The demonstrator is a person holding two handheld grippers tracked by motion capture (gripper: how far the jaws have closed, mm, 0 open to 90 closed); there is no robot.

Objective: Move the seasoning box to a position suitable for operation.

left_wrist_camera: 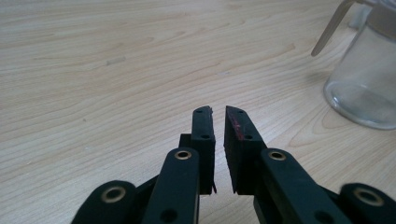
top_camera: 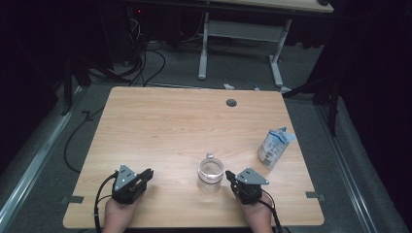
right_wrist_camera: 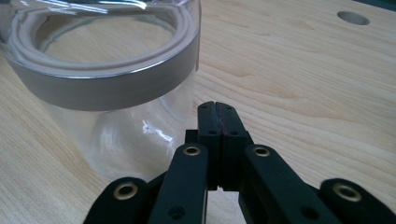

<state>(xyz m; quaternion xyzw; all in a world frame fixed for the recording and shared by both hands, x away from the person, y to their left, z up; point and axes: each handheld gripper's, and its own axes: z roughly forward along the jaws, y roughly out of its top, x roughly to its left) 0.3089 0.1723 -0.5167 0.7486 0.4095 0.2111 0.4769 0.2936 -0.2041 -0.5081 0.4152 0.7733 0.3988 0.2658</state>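
A clear glass jar (top_camera: 211, 173) stands on the wooden table (top_camera: 170, 126), near the front and a little right of centre. It looks empty and has a grey band and a pale seal ring at its mouth. My right gripper (top_camera: 229, 175) rests just to the jar's right. In the right gripper view its jaws (right_wrist_camera: 217, 105) are pressed together beside the jar (right_wrist_camera: 107, 84). My left gripper (top_camera: 147, 174) lies at the front left, apart from the jar. In the left gripper view its jaws (left_wrist_camera: 219, 109) stand a narrow gap apart around nothing, with the jar (left_wrist_camera: 364, 79) at the far right.
A white and blue pouch (top_camera: 275, 147) with a torn top stands near the table's right edge. A round cable hole (top_camera: 231, 102) sits near the far edge. Beyond the table are cables on the floor and another desk's white legs (top_camera: 203, 48).
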